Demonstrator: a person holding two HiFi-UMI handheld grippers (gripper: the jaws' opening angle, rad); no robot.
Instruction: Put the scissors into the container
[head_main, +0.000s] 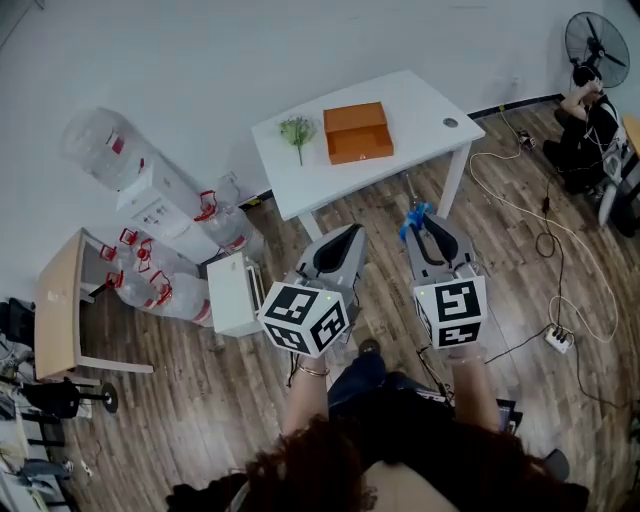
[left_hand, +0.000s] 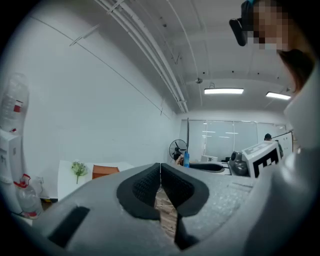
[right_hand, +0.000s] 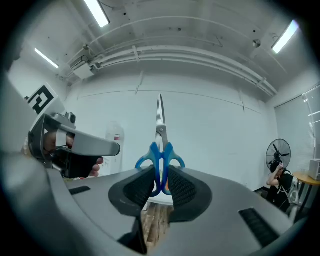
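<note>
Scissors (right_hand: 160, 145) point blades-up along right gripper (right_hand: 160, 171) (handles clamped).

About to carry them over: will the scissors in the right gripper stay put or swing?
Probably stiff: the scissors have closed metal blades. They may pivot, since the right gripper pinches only the blue handles, blades jutting forward. The smooth handle loops could slip.

The scissors (right_hand: 160, 135) have shiny metal blades and smooth blue plastic handles. The right hand-held gripper (right_hand: 160, 176) is matt grey plastic with bumpy black pads (right_hand: 183, 187). The floor (head_main: 200, 390) is wood planks.
</note>
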